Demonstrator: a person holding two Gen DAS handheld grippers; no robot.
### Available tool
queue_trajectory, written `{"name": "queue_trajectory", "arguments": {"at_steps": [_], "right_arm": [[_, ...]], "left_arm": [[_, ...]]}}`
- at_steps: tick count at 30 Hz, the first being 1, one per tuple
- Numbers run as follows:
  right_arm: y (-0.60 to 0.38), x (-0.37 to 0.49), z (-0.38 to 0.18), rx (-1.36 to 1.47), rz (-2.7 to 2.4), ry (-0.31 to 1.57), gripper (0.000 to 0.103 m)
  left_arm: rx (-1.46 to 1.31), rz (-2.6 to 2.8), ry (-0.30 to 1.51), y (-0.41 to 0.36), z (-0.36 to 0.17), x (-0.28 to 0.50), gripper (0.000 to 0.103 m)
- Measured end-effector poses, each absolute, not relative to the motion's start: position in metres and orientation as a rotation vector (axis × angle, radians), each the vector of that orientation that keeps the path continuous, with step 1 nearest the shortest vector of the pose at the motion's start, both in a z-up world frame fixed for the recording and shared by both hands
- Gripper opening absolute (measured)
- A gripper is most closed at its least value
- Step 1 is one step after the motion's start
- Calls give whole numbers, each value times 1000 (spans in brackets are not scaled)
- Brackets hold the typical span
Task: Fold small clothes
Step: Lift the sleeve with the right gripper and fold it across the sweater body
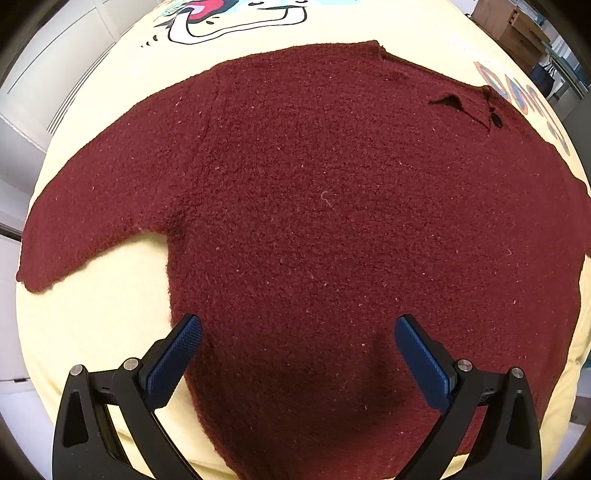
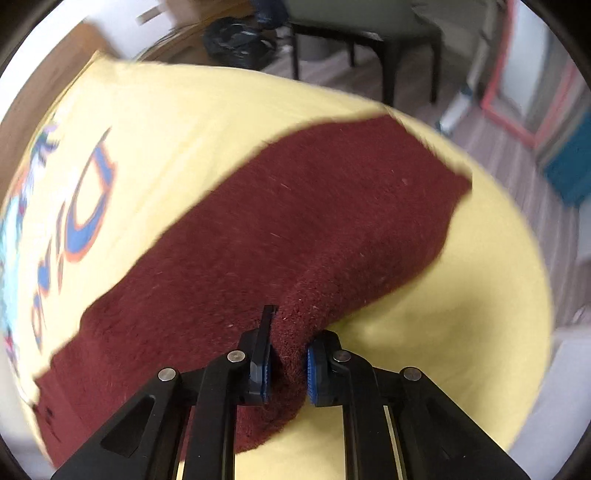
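A dark red knitted sweater (image 1: 314,206) lies spread flat on a pale yellow printed sheet (image 1: 92,317), one sleeve (image 1: 85,221) stretched out to the left. My left gripper (image 1: 298,325) hovers open over the sweater's lower body near its left side seam, blue pads wide apart with nothing between them. In the right wrist view the other sleeve (image 2: 332,206) runs diagonally across the sheet (image 2: 461,314). My right gripper (image 2: 291,354) is shut on a pinched fold of that sleeve's lower edge, the knit bunched up between the blue pads.
The sheet carries cartoon prints (image 1: 236,18) and coloured letters (image 2: 85,206). Beyond the bed edge are a dark chair (image 2: 369,40), a black bag (image 2: 240,40), wooden flooring and a teal box (image 2: 572,166). White cabinets (image 1: 37,92) stand to the left.
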State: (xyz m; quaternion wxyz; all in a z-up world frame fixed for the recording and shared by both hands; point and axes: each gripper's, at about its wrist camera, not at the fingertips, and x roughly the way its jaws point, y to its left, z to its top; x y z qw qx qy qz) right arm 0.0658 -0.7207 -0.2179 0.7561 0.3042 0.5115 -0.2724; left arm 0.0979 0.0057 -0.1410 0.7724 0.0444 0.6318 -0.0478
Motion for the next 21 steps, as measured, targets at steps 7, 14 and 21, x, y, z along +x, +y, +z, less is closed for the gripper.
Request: {"name": "queue_trajectory", "arguments": {"at_steps": [7, 14, 21], "right_arm": [[-655, 86, -129, 409, -451, 991, 13], [-549, 101, -50, 304, -254, 846, 13], [-441, 144, -25, 233, -56, 833, 13]], "left_arm": [[78, -122, 1330, 18, -131, 94, 102], [84, -123, 1278, 31, -114, 95, 102], [78, -131, 1244, 44, -105, 112, 102]]}}
